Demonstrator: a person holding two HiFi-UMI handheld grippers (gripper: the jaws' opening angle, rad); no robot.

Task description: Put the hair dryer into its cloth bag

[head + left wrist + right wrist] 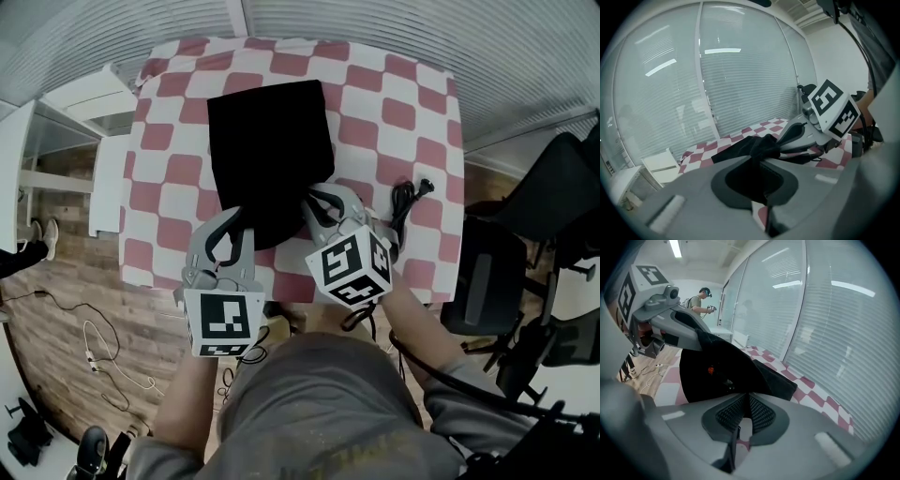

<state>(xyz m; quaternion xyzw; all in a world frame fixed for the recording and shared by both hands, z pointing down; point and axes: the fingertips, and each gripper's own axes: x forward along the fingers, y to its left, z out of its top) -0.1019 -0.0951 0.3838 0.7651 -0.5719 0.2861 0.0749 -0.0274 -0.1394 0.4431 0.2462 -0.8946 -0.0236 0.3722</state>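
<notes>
Closest to the camera, the person's forearms reach over the near edge of the checkered table, one gripper in each hand. The left gripper sits at the near edge, left of centre. Its jaws are clamped on a bunched fold of the black cloth bag. The right gripper sits just beside it toward the near right corner. Its jaws are drawn narrow, with their tips pinching the bag's rim on the other side. Between the two grippers the bag's mouth is lifted off the table and held apart.

In the right gripper view, a dark shape with a small orange spot shows inside the opening. It is too dark to tell whether this is the hair dryer. A black cord lies coiled on the table near the right edge, just beyond the right gripper, and its plug points toward that edge.

Beyond the grippers, the rest of the bag lies flat along the middle of the table and reaches toward the far edge. White slatted blinds stand behind the far edge. A person stands farther off across the room.
</notes>
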